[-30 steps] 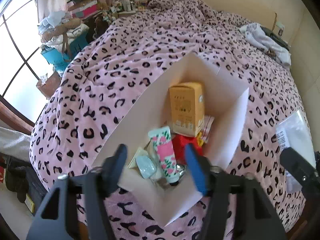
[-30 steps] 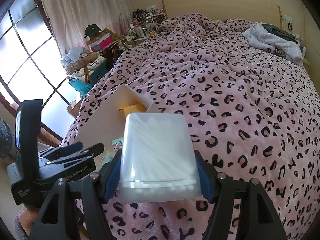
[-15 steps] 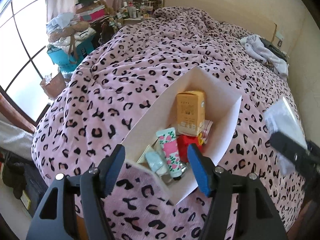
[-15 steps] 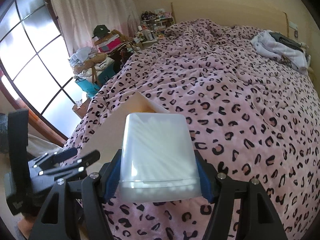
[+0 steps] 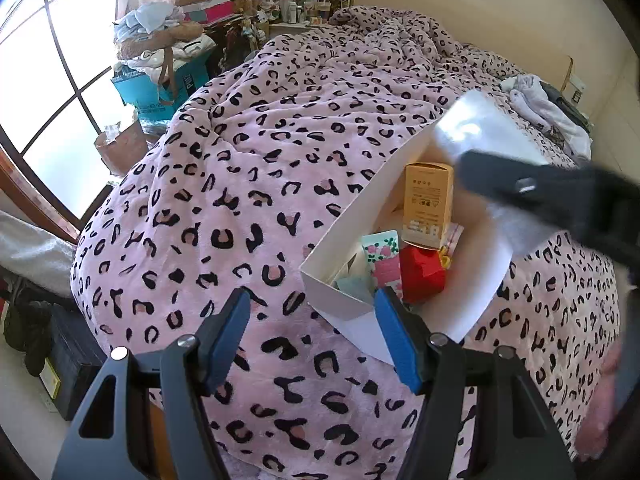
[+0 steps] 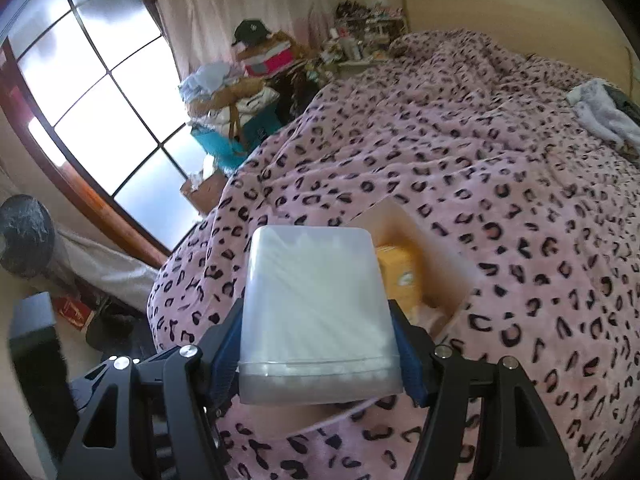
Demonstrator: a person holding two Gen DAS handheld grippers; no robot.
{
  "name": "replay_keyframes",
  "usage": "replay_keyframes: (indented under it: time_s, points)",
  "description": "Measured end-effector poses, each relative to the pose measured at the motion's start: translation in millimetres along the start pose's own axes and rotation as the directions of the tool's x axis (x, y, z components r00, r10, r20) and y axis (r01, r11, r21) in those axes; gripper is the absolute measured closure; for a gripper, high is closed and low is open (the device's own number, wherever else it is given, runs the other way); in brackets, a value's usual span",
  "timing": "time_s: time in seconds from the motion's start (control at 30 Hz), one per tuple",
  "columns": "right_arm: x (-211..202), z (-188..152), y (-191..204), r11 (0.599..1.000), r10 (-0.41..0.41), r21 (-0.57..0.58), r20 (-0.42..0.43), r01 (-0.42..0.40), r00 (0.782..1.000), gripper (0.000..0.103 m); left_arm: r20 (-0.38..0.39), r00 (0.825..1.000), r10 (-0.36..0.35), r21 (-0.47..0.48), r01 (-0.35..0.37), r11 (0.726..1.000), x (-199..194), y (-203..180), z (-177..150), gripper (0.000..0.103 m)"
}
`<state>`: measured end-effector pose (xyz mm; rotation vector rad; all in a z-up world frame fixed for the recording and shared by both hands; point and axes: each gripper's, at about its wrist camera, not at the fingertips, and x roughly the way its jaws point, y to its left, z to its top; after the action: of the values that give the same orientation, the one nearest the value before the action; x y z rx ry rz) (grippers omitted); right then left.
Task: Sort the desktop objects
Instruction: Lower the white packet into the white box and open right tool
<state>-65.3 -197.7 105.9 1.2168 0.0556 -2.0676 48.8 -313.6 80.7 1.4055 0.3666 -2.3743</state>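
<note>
Box [image 5: 408, 312], a second ago between the open, empty left jaws, now lies right of them, while the right gripper [image 6: 318, 344], clamping the case [image 6: 316, 300], comes over it to drop.

Leopard-print bed [image 5: 280, 128]: white box [image 5: 344, 304], maybe clothes [image 5: 548, 108].

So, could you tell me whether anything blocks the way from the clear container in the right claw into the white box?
Nothing visible does: the clear container hangs over the white box's open top, though items already fill its near end.
</note>
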Motion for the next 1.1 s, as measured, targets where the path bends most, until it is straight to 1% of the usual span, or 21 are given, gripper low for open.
replay_keyframes:
  time_s: [0.23, 0.4, 0.73, 1.1]
  points:
    - [32, -12, 3, 1.000, 0.007, 0.007, -0.072, -0.006, 0.997, 0.035, -0.004, 1.000, -0.005, -0.010, 0.004, 1.000, 5, 6, 0, 0.037]
    - [44, -15, 0, 1.000, -0.005, 0.011, -0.101, 0.006, 0.995, 0.035, -0.006, 1.000, -0.007, -0.014, 0.007, 1.000, 6, 8, 3, 0.037]
    - [53, -14, 1, 0.999, -0.046, -0.015, -0.120, 0.045, 0.992, 0.035, -0.003, 1.000, -0.007, -0.018, 0.007, 1.000, 5, 5, 1, 0.037]
    - [53, -18, 1, 0.998, -0.056, -0.025, -0.129, 0.053, 0.990, 0.035, -0.002, 1.000, -0.012, -0.013, 0.012, 1.000, 6, 8, 3, 0.037]
